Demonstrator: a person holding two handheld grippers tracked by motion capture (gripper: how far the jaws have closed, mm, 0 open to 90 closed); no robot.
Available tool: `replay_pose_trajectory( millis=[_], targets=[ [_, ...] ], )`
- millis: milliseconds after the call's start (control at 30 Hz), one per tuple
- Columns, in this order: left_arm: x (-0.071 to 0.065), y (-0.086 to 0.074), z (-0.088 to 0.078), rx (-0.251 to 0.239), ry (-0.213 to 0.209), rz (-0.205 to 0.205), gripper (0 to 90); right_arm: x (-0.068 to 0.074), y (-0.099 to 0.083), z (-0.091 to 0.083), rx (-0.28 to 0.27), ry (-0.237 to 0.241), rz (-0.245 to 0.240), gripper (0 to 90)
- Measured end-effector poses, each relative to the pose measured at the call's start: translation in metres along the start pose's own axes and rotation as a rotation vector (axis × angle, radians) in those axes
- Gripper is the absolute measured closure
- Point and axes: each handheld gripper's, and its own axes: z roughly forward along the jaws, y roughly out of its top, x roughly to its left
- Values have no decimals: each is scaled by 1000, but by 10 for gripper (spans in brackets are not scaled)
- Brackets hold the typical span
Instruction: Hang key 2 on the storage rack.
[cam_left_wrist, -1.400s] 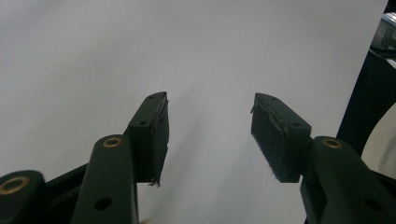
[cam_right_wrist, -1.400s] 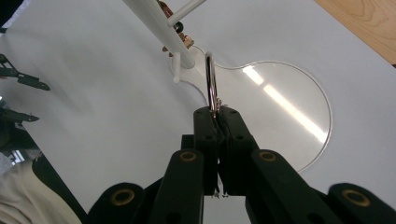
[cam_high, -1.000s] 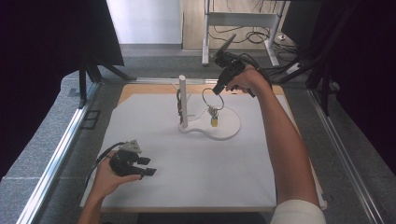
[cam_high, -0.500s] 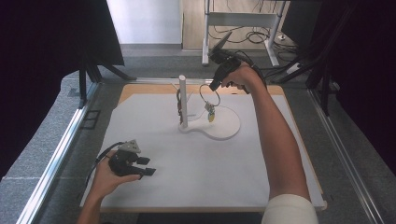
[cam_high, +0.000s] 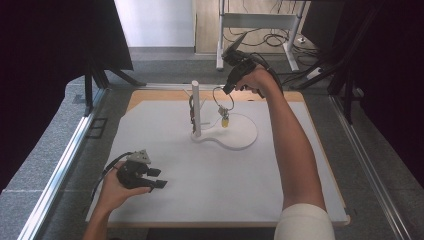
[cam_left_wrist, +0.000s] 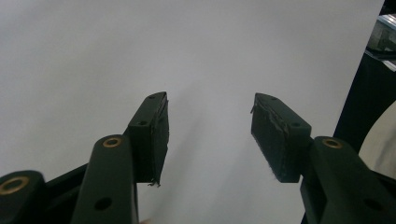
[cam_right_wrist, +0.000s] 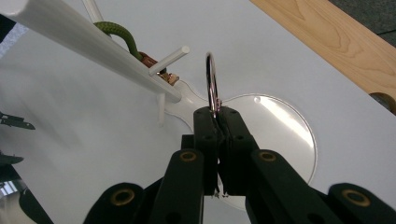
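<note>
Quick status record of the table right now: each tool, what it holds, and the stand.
right tool: shut on key ring, held up in the air beside the post
key ring: small yellow charm hangs from it
left tool: open, nothing between its pads, low over the white mat
stand: white upright post on a rounded base, with side pegs
on stand: green cord item on a peg
</note>
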Motion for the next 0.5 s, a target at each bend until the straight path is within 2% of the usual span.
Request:
replay_pose_trajectory(
  millis=[500],
  targets=[
    [0,0,0,0,0,6,470,1,16,20,3,-8,0,867]
  ],
)
